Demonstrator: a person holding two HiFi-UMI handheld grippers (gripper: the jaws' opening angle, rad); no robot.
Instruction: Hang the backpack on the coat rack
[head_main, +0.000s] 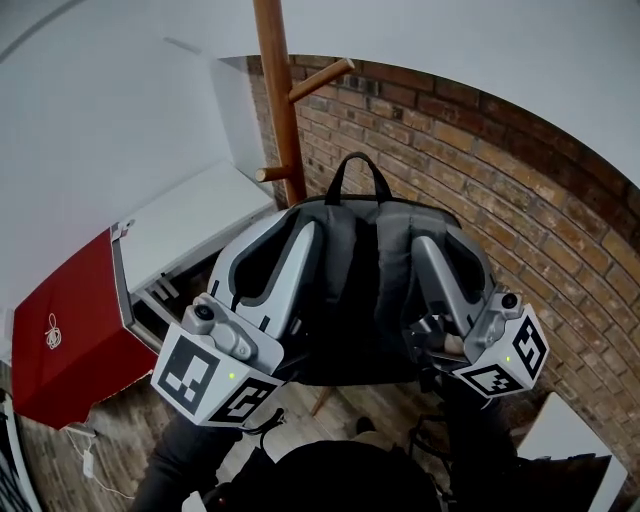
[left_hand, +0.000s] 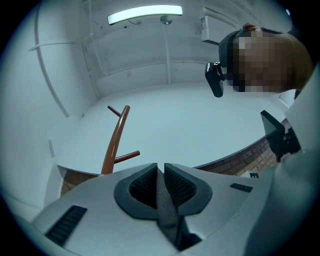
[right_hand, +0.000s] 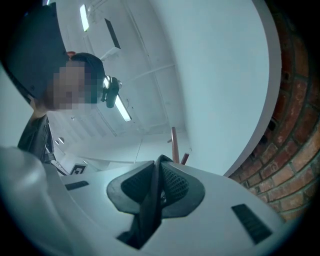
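Brick wall (head_main: 520, 170) was seen behind the backpack (head_main: 365, 290), which was held up by both claws, its handle (head_main: 358, 170) at 12 o'clock and hooked on no peg. The rack (head_main: 280, 110) was seen close by, at 11 o'clock from the backpack. The left claw (left_hand: 160, 167) was clamped on a dark strap (left_hand: 165, 205). The right claw (right_hand: 157, 162) was clamped on a second strap (right_hand: 150, 205).

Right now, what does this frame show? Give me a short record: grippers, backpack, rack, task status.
left gripper: shut on strap
right gripper: shut on other strap
backpack: held up between both grippers, in front of rack
handle: on top, on no peg
rack: wooden, visible pegs bare
hung: not yet
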